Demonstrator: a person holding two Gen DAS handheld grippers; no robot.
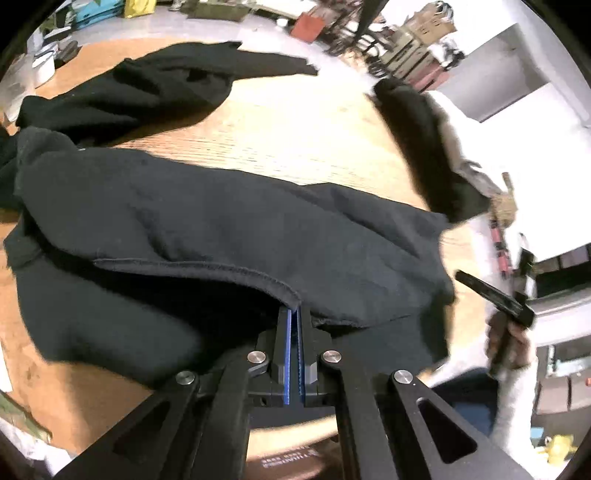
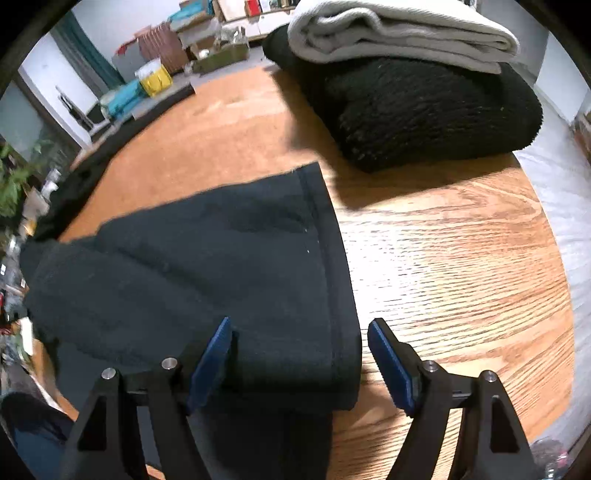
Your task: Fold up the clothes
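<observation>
We note dark fleece garment [image 1: 207, 221] spread across round oak-grain wooden table [image 1: 295, 125]. Left gripper [image 1: 295, 314]: jaws pressed together, pinching stitched hem, we judge to lift edge for fold. Right gripper [image 2: 299, 332]: jaws spread, straddling garment's banded edge, nothing clamped; we judge grip pending. Far right: folded black fleece [image 2: 424, 110] under folded grey towel [image 2: 388, 33], likely finished stack.
</observation>
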